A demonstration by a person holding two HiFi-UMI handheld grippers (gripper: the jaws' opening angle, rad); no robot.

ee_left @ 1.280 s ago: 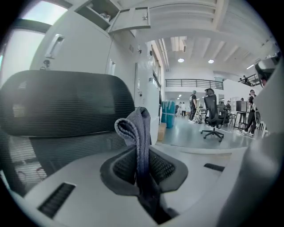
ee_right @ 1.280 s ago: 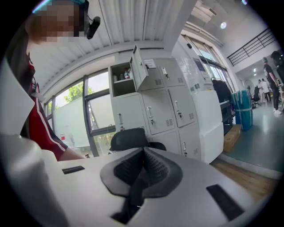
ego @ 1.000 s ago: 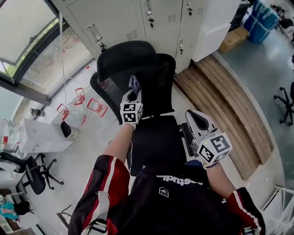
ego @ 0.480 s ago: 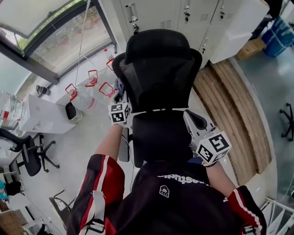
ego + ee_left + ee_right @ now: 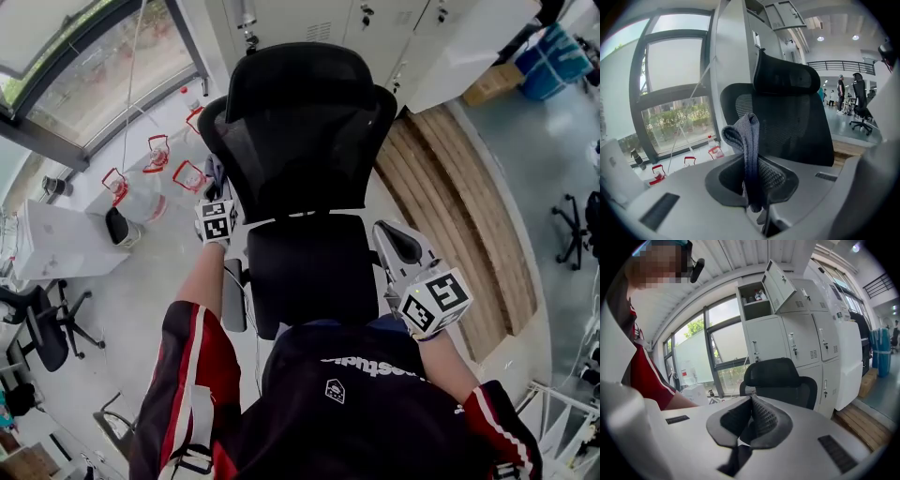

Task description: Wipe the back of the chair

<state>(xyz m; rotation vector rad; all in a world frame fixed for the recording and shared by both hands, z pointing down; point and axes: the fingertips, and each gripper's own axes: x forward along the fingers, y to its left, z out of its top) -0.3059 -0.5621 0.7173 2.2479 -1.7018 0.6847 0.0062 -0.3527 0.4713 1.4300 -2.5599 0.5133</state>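
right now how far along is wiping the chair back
Done: the grey cloth is already clamped in the left gripper. In hand: that gripper sits at the left edge of the chair back, though contact can't be confirmed. Left: the mesh shows no mark of wiping, so how much remains is unclear. The right gripper is shut and empty, near the seat.

Bright daylight floods in through the window (image 5: 84,94) at the head view's upper left, ceiling lamps (image 5: 821,39) glare small, shadows stay soft, the chair (image 5: 300,122) reads sharp, and both gripper views bow outward with black corners.
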